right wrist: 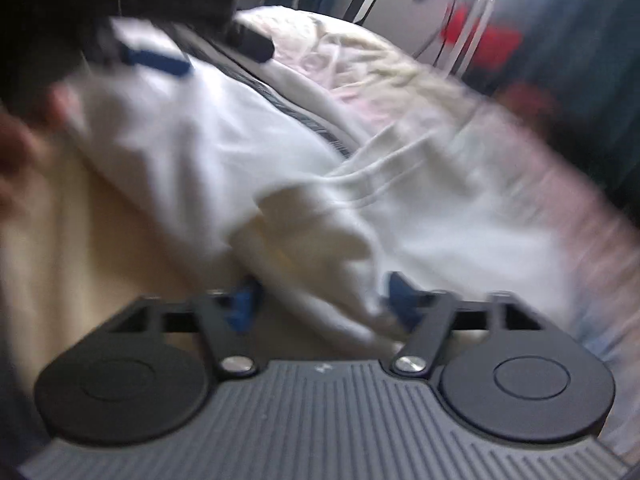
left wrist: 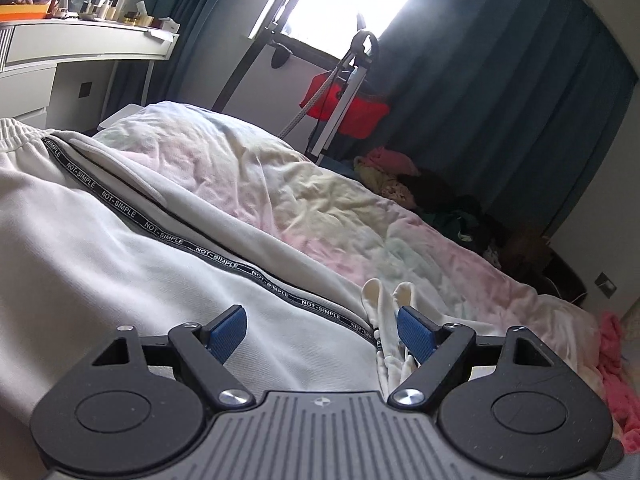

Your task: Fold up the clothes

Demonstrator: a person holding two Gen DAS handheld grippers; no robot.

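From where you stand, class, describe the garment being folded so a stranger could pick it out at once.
Start at the bed with its rumpled pastel sheet. On its near side lie cream sweatpants, spread under the left gripper. A black stripe reading NOT-SIMPLE down the leg sets them apart from the clothes heaped beyond the bed.

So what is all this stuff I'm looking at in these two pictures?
white trousers: one, off-white with a black lettered stripe, spread on the bed
drawstring ends: two, cream, by the left gripper's right finger
bedspread: one, pastel pink and yellow, covering the bed
clothes pile: one, pink, yellow and dark, at the bed's far side
red bag: one, on a metal stand by the window
curtains: dark teal, beside the window
dresser: one, white, bottles on top
left gripper: black with blue pads, open over the trousers
right gripper: same kind, blurred, cloth between its fingers
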